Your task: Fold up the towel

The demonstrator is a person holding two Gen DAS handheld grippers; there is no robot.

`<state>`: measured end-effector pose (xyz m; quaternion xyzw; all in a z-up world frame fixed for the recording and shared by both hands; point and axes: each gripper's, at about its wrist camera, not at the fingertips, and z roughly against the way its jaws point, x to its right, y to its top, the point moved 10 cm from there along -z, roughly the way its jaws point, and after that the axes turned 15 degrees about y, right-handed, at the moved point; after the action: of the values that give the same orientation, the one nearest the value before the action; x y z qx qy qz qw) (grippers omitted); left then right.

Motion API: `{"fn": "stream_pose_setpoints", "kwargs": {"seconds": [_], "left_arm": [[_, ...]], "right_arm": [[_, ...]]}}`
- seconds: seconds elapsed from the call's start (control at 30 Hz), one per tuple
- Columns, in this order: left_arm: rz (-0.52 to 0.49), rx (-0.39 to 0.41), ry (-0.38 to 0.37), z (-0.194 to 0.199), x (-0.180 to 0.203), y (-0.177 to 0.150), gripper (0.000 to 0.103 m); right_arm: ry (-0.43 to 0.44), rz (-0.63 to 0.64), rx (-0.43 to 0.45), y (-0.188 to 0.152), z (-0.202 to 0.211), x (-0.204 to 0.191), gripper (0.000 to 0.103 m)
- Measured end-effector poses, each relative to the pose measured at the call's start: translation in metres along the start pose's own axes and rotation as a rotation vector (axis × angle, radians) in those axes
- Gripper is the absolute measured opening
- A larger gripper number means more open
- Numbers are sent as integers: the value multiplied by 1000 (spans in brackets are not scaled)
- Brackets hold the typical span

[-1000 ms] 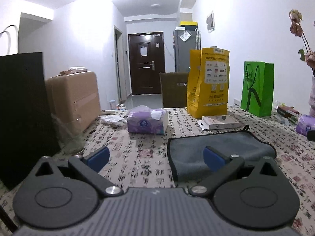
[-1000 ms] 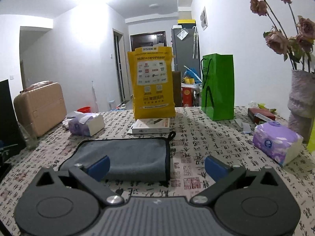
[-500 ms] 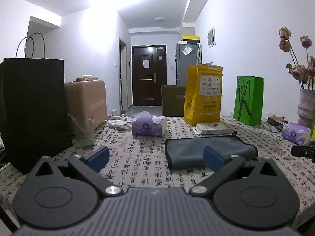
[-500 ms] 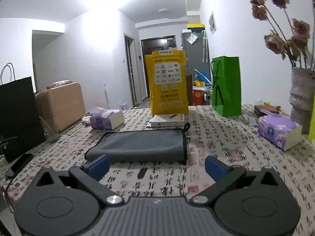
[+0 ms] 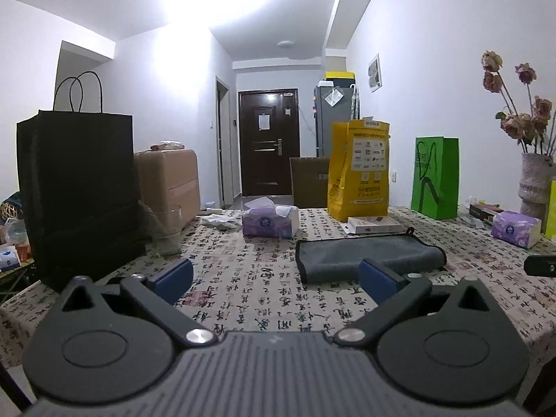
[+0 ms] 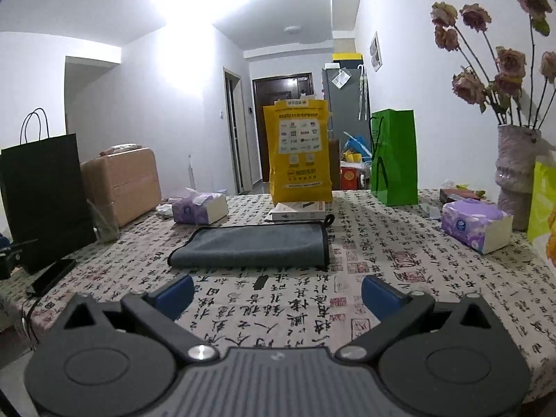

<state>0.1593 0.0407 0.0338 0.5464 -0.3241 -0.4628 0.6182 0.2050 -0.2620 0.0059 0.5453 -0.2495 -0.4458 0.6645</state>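
Observation:
A grey towel with black trim lies folded flat on the patterned tablecloth, also in the right wrist view. My left gripper is open and empty, well short of the towel and to its left. My right gripper is open and empty, in front of the towel's near edge and apart from it. The other gripper's tip shows at the right edge of the left wrist view.
A black paper bag, a glass and a phone stand on the left. Tissue packs, a yellow bag, a green bag, a flat box and a vase with flowers ring the towel.
Both grippers have pulled back and away from the towel, which now looks smaller and farther. The towel has not moved. Both stay open.

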Motion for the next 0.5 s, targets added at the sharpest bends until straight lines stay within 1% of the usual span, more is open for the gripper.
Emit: {"fn": "stream_pose_setpoints", "kwargs": {"seconds": [0.13, 0.3, 0.4, 0.5], "left_arm": [[-20, 16, -18, 12, 4, -2, 103], [-35, 37, -45, 28, 6, -8, 103], [-20, 23, -64, 36, 5, -17, 103], [-5, 29, -66, 45, -1, -22, 103]], "right_arm": [[11, -6, 2, -8, 10, -8, 103], [14, 39, 18, -18, 22, -24, 103], [30, 61, 33, -24, 31, -34, 103], [33, 77, 42, -31, 39, -44, 103]]}}
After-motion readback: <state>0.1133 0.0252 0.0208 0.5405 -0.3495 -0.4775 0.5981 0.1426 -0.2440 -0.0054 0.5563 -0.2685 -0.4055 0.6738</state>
